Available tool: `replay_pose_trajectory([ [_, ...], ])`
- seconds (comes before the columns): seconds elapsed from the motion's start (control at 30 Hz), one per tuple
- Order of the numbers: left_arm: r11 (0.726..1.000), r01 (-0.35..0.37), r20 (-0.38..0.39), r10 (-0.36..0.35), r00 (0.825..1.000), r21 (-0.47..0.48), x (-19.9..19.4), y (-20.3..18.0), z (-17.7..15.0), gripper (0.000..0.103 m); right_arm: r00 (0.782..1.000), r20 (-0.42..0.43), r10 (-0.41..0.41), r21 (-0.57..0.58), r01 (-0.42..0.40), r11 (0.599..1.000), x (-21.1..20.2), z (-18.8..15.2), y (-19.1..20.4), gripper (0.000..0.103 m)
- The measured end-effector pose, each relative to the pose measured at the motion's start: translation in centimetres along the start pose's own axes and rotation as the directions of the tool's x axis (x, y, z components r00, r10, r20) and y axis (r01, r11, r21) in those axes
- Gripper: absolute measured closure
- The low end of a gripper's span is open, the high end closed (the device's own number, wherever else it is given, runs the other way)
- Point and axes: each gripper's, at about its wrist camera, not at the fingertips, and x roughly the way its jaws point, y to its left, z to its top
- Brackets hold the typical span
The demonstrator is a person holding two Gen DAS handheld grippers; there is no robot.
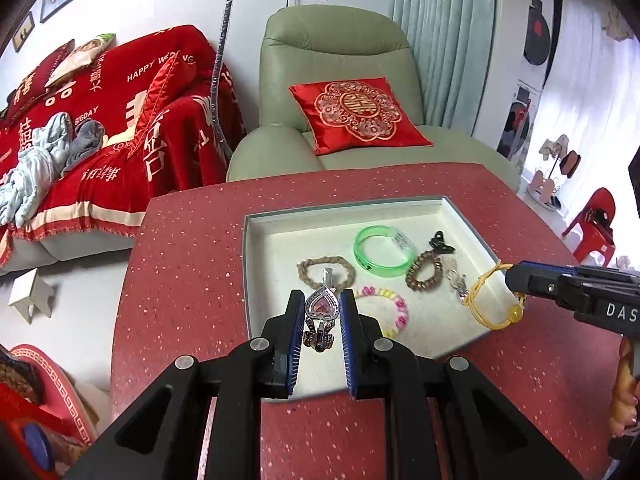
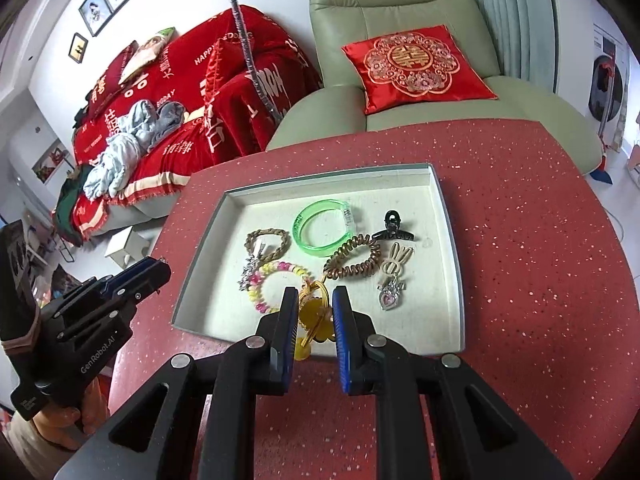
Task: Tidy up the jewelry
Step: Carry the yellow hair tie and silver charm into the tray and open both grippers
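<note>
A shallow white tray [image 1: 264,264] [image 2: 448,280] lies on the red speckled table. My left gripper [image 1: 322,306] is shut on a silver heart pendant clip [image 1: 319,307], held above the tray's near left part. My right gripper [image 2: 314,304] is shut on a yellow cord bracelet [image 2: 314,316] over the tray's near edge; it also shows in the left wrist view [image 1: 496,300]. In the tray lie a green bangle [image 2: 320,232], a braided tan band [image 2: 268,244], a pastel bead bracelet [image 2: 272,276], a brown coil tie [image 2: 354,260], a black claw clip [image 2: 394,228] and a rabbit charm [image 2: 394,276].
A green armchair [image 1: 336,60] with a red cushion stands behind the table. A sofa under a red blanket [image 1: 100,120] is at the left. The red table [image 2: 540,260] extends to the right of the tray. A small white stool [image 1: 30,294] stands on the floor.
</note>
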Motion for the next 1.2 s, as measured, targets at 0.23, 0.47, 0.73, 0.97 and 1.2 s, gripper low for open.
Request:
replay_pose_trajectory([
  [0.23, 1.0, -0.017, -0.011, 0.016, 1.0, -0.019, 2.2, 0.1, 2.4, 0.067, 1.0, -0.008, -0.009, 0.025, 0.009, 1.0, 1.7, 1.7, -1.1, 0.084],
  [0.47, 0.999, -0.032, -0.036, 0.032, 0.999, -0.015, 4.5, -0.3, 2.9, 0.067, 0.999, -0.043, -0.001, 0.038, 0.003, 0.999, 3.7, 2.4, -1.8, 0.084],
  [0.73, 0.999, -0.05, -0.096, 0.05, 0.994, 0.0, 6.9, -0.7, 0.2, 0.067, 0.993, -0.119, 0.018, 0.065, -0.01, 0.998, 7.2, 0.6, -2.5, 0.084],
  [0.97, 0.998, -0.067, -0.115, 0.068, 0.991, 0.017, 8.4, -1.4, -0.6, 0.067, 0.99, -0.139, -0.004, 0.058, 0.012, 0.998, 9.3, 0.1, -2.5, 0.084],
  [1.2, 0.997, -0.077, -0.13, 0.079, 0.988, 0.025, 9.2, -1.6, -1.0, 0.067, 0.99, -0.12, -0.072, 0.04, 0.077, 0.996, 10.1, 0.6, -3.1, 0.084],
])
